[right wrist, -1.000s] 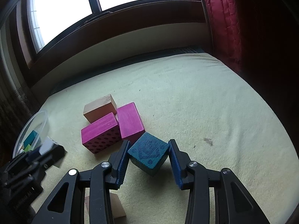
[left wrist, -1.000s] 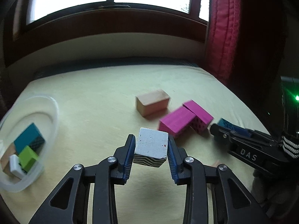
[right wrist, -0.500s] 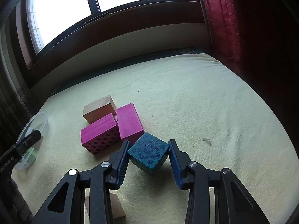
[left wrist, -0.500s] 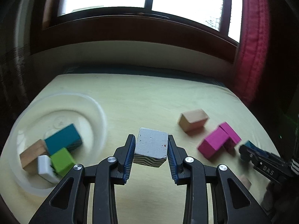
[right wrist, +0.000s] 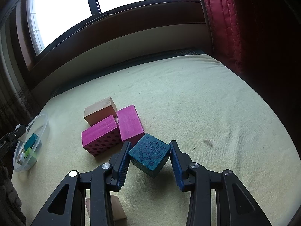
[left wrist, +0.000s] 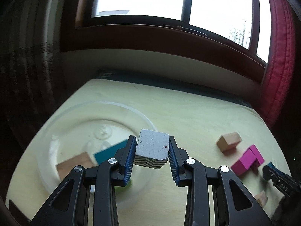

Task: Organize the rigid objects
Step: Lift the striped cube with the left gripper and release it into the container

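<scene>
My left gripper (left wrist: 152, 155) is shut on a grey cube (left wrist: 152, 148) with a zigzag-striped side, held above the near rim of a clear plastic bowl (left wrist: 56, 116). Inside the bowl lie a teal block (left wrist: 107, 153), a wooden block (left wrist: 75, 163) and a green one partly hidden behind my fingers. My right gripper (right wrist: 150, 157) is shut on a teal cube (right wrist: 150, 153), tilted, just above the pale yellow cloth. Two magenta blocks (right wrist: 101, 135) (right wrist: 129, 125) and a wooden block (right wrist: 99, 110) lie just beyond it.
A small wooden piece (right wrist: 116, 211) lies under my right gripper's arms. The bowl (right wrist: 43, 124) sits at the far left in the right wrist view. A window ledge and a red curtain (right wrist: 222, 22) border the cloth-covered surface (right wrist: 207, 103) behind and to the right.
My left gripper has swung left with the grey cube, from near the magenta blocks to over the bowl. The right gripper has kept still, holding the teal cube.
</scene>
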Demonstrator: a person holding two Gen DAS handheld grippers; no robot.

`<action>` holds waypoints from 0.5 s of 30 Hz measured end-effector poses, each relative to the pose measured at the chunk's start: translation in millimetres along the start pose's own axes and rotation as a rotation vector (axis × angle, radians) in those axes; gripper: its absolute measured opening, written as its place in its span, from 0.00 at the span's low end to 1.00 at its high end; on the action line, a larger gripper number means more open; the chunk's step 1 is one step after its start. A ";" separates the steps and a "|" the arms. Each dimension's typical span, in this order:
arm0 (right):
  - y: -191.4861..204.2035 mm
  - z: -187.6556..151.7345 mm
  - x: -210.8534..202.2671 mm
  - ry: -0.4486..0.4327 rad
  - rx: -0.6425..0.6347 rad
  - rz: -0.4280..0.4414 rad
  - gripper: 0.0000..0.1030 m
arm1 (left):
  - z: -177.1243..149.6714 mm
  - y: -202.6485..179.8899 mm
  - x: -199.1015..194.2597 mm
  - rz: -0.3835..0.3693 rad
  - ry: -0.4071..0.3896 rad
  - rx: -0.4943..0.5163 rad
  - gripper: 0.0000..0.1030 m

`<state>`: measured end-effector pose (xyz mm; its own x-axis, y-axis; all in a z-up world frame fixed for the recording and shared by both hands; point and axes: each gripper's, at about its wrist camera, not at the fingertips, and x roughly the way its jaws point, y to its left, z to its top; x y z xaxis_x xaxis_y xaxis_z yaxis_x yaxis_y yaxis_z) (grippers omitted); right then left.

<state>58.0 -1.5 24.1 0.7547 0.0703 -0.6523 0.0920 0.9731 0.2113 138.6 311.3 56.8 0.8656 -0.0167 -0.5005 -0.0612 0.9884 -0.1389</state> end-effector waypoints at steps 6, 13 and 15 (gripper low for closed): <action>-0.1 0.0 0.2 0.000 0.000 0.001 0.42 | 4.9 25.6 -2.4 0.054 -0.012 -0.033 0.34; -0.5 0.1 0.3 0.001 -0.001 0.002 0.42 | 8.3 55.3 -1.0 0.121 -0.021 -0.077 0.34; -0.8 0.2 0.4 0.001 -0.001 0.002 0.42 | 8.6 62.7 -1.4 0.144 -0.028 -0.090 0.34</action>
<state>58.3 -2.2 23.8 0.7545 0.0724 -0.6523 0.0895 0.9733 0.2115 137.9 374.6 56.1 0.8579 0.1293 -0.4972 -0.2287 0.9628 -0.1442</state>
